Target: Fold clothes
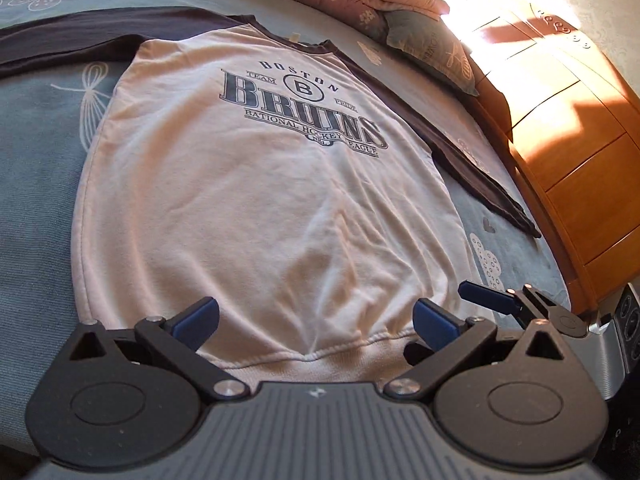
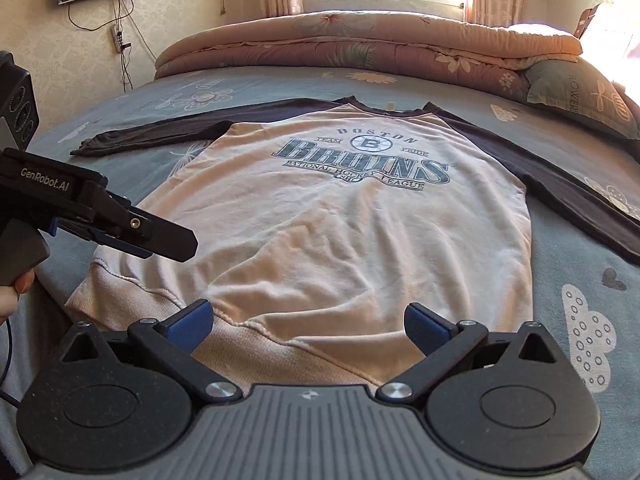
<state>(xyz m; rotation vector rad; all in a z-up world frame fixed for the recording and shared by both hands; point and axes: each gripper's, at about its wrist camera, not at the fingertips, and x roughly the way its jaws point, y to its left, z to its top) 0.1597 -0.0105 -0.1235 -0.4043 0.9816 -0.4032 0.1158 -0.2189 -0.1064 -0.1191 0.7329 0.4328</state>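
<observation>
A long-sleeved shirt (image 1: 260,200) lies flat and face up on the bed, with a white body, dark sleeves and a "Boston Bruins" print (image 2: 360,160). Both sleeves are spread out sideways. My left gripper (image 1: 316,320) is open, hovering just over the ribbed hem (image 1: 320,356) near its right part. My right gripper (image 2: 308,324) is also open above the hem (image 2: 280,344), with nothing between its fingers. In the right wrist view the left gripper (image 2: 168,242) shows side-on over the shirt's lower left corner. A blue finger of the right gripper (image 1: 486,299) shows beside the shirt's edge.
The blue flowered bedsheet (image 2: 580,300) surrounds the shirt. A folded pink quilt (image 2: 360,44) and a pillow (image 2: 576,92) lie at the far end. A wooden bed panel (image 1: 580,160) rises at the right. A hand (image 2: 10,300) holds the left gripper's handle.
</observation>
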